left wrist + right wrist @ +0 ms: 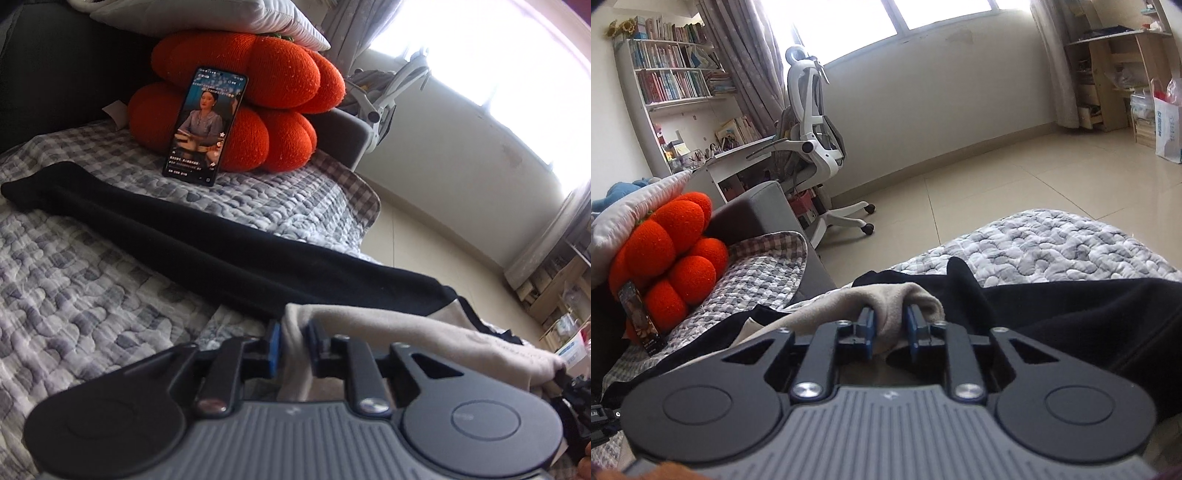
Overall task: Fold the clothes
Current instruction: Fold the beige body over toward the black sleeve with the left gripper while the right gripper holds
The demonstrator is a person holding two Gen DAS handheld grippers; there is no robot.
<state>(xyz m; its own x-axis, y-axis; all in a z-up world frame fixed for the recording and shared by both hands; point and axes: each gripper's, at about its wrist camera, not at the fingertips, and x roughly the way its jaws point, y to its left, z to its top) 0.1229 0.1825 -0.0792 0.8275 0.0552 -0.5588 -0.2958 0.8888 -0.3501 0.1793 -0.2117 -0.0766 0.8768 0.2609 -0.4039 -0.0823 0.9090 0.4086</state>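
Observation:
A garment, black outside with a beige lining, lies on the quilted bed. Its black sleeve stretches flat across the quilt toward the far left. My left gripper is shut on a fold of the beige lining at the garment's near edge. My right gripper is shut on another bunch of the beige lining, with the black body spread to its right. The right gripper's tip also shows at the right edge of the left wrist view.
An orange pumpkin cushion sits at the bed's head with a lit phone leaning on it and a grey pillow on top. Grey-white quilt covers the bed. A white office chair, desk and bookshelves stand beyond on the tiled floor.

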